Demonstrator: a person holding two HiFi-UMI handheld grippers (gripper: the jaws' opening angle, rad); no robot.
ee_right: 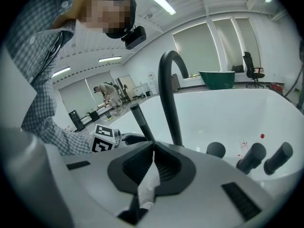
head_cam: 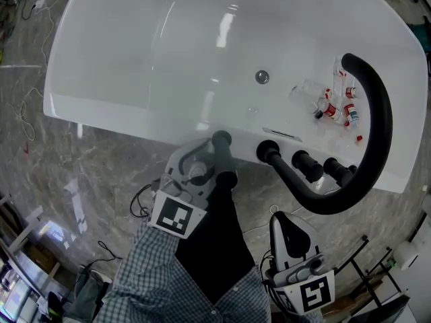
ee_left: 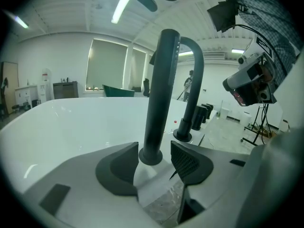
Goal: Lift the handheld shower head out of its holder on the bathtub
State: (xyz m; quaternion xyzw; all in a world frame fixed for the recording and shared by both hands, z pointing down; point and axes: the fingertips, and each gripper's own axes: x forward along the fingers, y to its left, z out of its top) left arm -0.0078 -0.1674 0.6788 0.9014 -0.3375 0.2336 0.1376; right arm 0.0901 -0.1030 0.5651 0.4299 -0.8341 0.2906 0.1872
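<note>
The left gripper (head_cam: 217,155) (ee_left: 154,151) was held out from a checked sleeve (head_cam: 155,271) over the near rim of the glossy white bathtub (head_cam: 135,110) (ee_left: 71,122), marker cube up, just left of the gooseneck faucet spout (head_cam: 380,126) (ee_left: 197,80). Its jaws stood partly open, 1 black pad on each side of the handheld shower head (head_cam: 224,159) (ee_left: 161,89), which sat upright in its round black holder (ee_left: 150,160) on the rim, left of the spout's base. The mesh-textured right pad (ee_left: 186,161) showed a sliver of gap; whether the left pad touched the holder could not be told.

The right gripper (head_cam: 279,217) (ee_right: 152,151) hung on the near side of the spout, off the tub and over the grey veined stone floor (head_cam: 101,173), pointing at the spout, jaws pressed together on nothing.

Open air lay above the shower head's top, and the wide basin spread beyond the spout.

The shower head was a smooth matt black rod, the spout a thick black tube in a high arch. 3 stubby black cylindrical handles (head_cam: 306,165) (ee_right: 251,156) stood right of the spout's base, and small clear red-capped bottles (head_cam: 333,106) lay under its outlet
</note>
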